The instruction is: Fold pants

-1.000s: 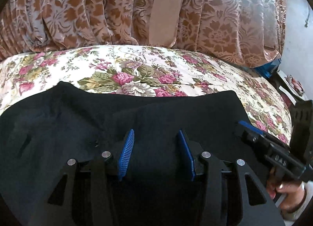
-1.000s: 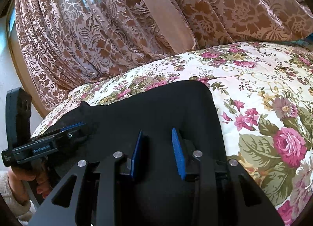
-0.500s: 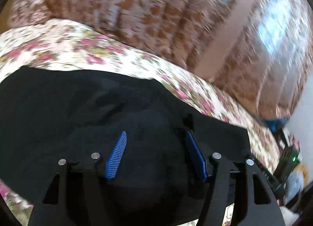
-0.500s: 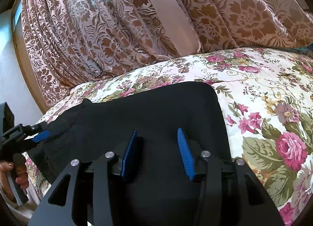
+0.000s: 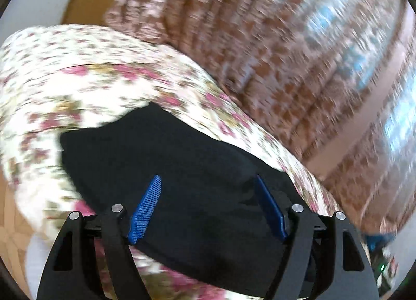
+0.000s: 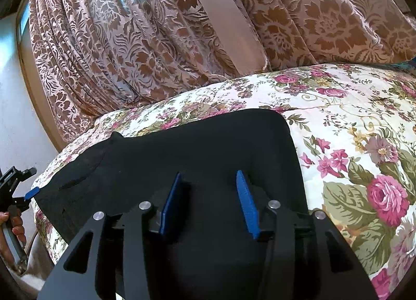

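Observation:
Black pants [image 6: 202,144] lie folded flat on a floral bedspread [image 6: 351,123]. My right gripper [image 6: 208,188] hovers open over their near right part, holding nothing. My left gripper [image 5: 208,190] is open over the left end of the pants [image 5: 169,159], holding nothing; that view is blurred by motion. The left gripper also shows at the far left edge of the right wrist view [image 6: 15,185], just off the left end of the pants.
Brown patterned curtains [image 6: 156,27] hang behind the bed. The bedspread [image 5: 78,79] drops off at the left edge toward a tiled floor [image 5: 13,235]. Open bedspread lies right of the pants.
My left gripper has swung out to the left end of the pants and opened wider. My right gripper has opened a little and stayed over the pants.

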A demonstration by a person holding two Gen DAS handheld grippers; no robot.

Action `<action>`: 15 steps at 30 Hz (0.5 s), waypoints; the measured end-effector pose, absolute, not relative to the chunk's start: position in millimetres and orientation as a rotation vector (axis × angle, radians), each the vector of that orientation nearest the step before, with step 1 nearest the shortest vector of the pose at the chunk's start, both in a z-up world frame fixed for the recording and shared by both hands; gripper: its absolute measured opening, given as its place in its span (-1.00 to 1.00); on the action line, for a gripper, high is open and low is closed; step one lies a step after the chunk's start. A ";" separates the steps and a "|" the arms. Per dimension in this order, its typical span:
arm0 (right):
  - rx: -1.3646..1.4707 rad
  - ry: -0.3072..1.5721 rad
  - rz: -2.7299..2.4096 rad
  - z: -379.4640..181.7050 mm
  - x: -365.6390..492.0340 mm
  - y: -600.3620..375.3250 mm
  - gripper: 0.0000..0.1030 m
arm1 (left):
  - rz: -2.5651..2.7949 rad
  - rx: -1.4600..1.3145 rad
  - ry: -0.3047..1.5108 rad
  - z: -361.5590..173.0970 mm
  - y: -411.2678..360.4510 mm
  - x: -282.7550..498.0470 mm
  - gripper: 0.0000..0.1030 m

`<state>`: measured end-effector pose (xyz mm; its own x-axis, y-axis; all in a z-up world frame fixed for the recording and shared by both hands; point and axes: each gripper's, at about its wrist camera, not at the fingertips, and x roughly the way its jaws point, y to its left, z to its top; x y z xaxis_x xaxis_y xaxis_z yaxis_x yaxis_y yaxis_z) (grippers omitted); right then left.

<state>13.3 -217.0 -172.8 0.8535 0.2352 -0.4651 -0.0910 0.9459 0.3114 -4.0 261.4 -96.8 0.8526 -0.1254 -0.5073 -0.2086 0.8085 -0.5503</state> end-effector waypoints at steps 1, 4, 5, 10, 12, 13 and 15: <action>0.285 0.522 0.174 -172.8 13.4 -217.1 -0.13 | 0.080 -0.659 0.550 -98.4 271.1 -9.5 0.42; 0.285 0.522 0.174 -172.7 13.5 -216.8 -0.13 | 0.130 -0.710 0.548 -105.5 288.5 -21.9 0.42; 0.285 0.522 0.173 -172.9 13.4 -216.9 -0.13 | 0.140 -0.724 0.544 -107.6 293.6 -24.5 0.42; 0.284 0.520 0.174 -173.1 13.4 -217.0 -0.12 | 0.221 -0.749 0.498 -110.7 304.0 -42.1 0.42; 0.284 0.520 0.174 -173.1 13.3 -216.8 -0.12 | 0.205 -0.782 0.540 -118.9 306.7 -37.8 0.42; 0.284 0.520 0.175 -173.2 13.3 -216.9 -0.11 | 0.200 -0.800 0.564 -123.2 308.0 -34.9 0.42; 0.284 0.520 0.173 -173.2 13.2 -216.5 -0.11 | 0.181 -0.853 0.592 -131.3 310.8 -30.4 0.41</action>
<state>13.2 -216.5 -173.2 0.8544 0.2342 -0.4638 -0.0910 0.9463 0.3103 -30.4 310.8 -131.3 0.8257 -0.0806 -0.5583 -0.3790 0.6536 -0.6550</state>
